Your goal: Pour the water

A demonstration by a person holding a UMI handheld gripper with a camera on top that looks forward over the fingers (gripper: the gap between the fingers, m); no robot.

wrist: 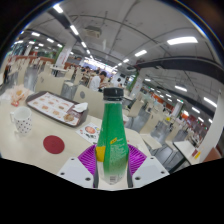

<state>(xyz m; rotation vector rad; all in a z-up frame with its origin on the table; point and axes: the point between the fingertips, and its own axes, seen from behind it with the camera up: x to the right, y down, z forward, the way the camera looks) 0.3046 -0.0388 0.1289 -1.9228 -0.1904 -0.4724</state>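
Bottle (112,140), green plastic and capped, is pinched at its lower body by the gripper (112,157); probably light, smooth and squeezable, best held mid-body.

The tongs (113,160) consist of two pale, whitish-grey fingers with flat, angular faces, one at each side, widening toward the camera into blocky shoulders. Each finger carries a bright magenta pad (97,155) on its inner face; the pad surfaces look ribbed or finely textured. Dark edges line the fingers' outer sides. No cables, screws or markings can be made out on them.
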